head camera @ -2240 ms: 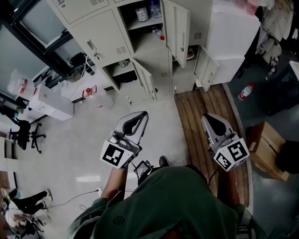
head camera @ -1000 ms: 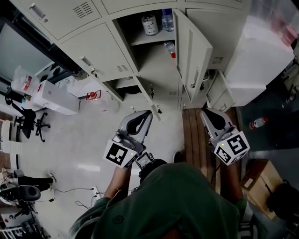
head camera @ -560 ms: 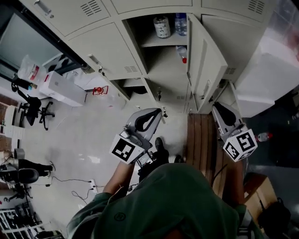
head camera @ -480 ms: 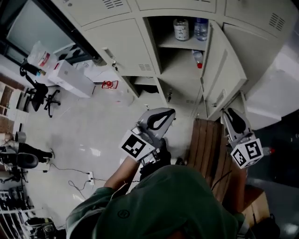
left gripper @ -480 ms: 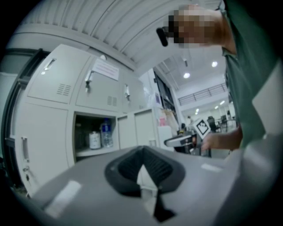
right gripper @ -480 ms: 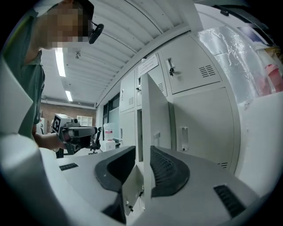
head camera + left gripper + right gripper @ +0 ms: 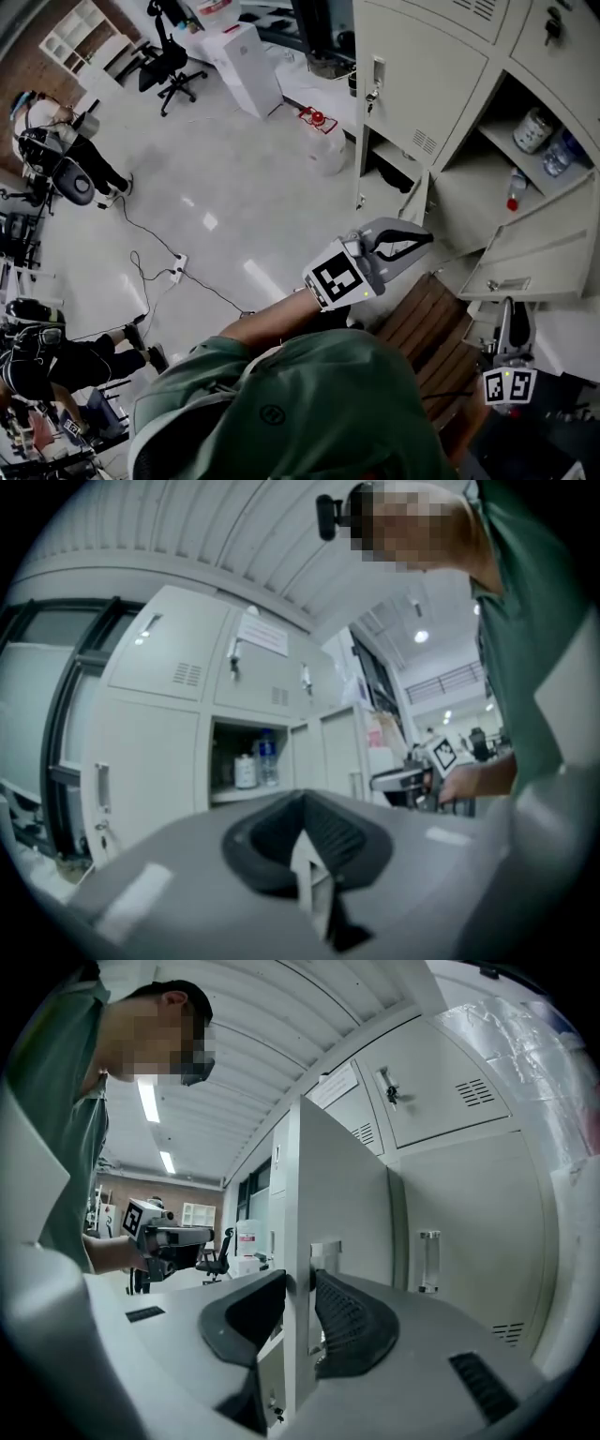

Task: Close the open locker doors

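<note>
Left hand-held gripper (image 7: 424, 241) has its jaws closed together with nothing in them. It is held in the air left of the open locker door (image 7: 530, 251) and points at the locker bank (image 7: 422, 56). A lower door (image 7: 415, 200), left of the open locker door, is also ajar. The compartment behind the open locker door holds a jar (image 7: 532, 128) and a bottle (image 7: 561, 152) on its shelf. Right hand-held gripper (image 7: 300, 1283) is clamped narrow on that door's free edge near the handle, one jaw on each face.

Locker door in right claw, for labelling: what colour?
Locker door: light grey, best in right gripper view.
</note>
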Demonstrator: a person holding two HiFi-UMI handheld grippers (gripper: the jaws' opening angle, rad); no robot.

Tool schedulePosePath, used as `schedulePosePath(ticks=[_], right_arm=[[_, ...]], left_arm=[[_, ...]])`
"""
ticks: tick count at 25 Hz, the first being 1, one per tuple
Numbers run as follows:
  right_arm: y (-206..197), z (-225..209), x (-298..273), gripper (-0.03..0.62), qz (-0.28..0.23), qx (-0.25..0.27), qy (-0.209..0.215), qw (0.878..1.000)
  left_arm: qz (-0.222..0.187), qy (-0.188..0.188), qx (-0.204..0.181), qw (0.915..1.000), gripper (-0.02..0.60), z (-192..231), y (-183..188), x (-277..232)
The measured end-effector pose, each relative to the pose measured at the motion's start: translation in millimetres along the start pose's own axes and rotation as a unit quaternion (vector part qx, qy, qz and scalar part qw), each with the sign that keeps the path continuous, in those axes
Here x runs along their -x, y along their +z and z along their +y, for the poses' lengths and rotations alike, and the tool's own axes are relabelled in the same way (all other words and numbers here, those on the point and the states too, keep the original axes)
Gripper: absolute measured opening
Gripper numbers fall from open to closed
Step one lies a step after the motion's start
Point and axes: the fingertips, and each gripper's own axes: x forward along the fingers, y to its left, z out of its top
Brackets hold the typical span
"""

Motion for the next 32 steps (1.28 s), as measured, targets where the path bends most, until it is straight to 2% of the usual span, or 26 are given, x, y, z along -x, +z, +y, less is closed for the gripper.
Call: schedulePosePath(ticks=[3,7,15,24,32], right_arm=[[2,16,-19,0.090,-0.001,0.006,0.013,1.000],[3,36,-52,0.081,-0.004,0.011,0.037,0.999],[8,60,-113,0.073,-0.003,0.013,0.065,0.998],[12,60,-188,0.069,0.000,0.010,0.070,0.997],[10,45,-243,0.069,0.007,0.002,0.048,0.999]], left_arm=[[0.001,0.016,0.007,0.9999,0.000,11,-6,12],[-0.024,0.035,0.018,0.9989,0.000,30,-3,21],[0.001,0.046,0.032,0.9984,0.000,64,-20,31],[0.013,0.062,0.048,0.9968,0.000,116,-35,37],[0.014,0.054,0.057,0.9968,0.000,158,-47,27]])
